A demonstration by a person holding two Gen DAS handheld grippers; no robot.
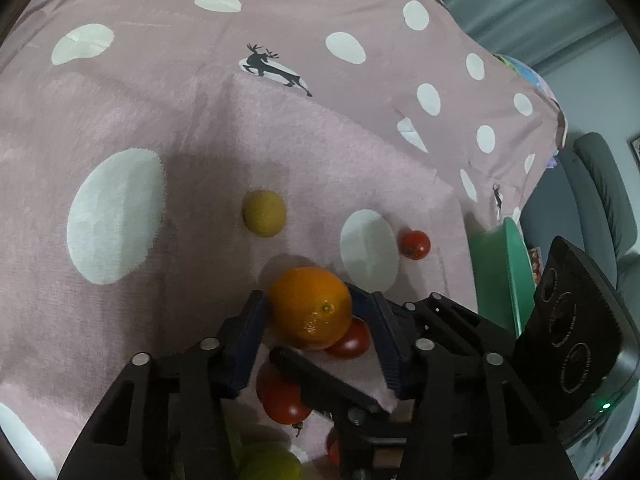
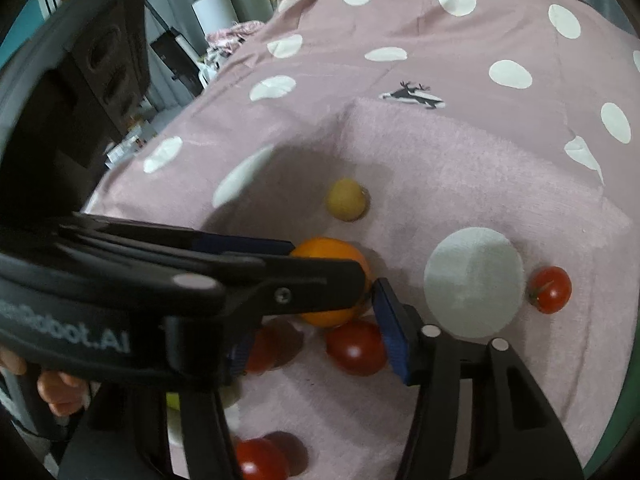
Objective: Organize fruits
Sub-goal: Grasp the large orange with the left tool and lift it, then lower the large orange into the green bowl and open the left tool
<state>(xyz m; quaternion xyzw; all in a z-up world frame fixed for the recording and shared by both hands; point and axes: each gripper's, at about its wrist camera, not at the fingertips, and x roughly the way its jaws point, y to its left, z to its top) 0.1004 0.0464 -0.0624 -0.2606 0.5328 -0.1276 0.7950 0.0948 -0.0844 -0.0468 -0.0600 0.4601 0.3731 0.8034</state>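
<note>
**Dim, soft light and strong fisheye bending**

Both views are rather dim, with soft indoor light from above. The orange [image 1: 310,308] shows a small glare spot and throws a soft shadow on the cloth [image 1: 120,128]. Edges curve and darken into black corners. The left gripper [image 2: 304,276] looks blurred in the right view.

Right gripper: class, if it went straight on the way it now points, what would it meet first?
Most likely the red tomato lying between the right gripper fingers, touching the right pad. Just beyond sits the orange, which the left gripper grips. Depth is unclear in the fisheye view.
</note>
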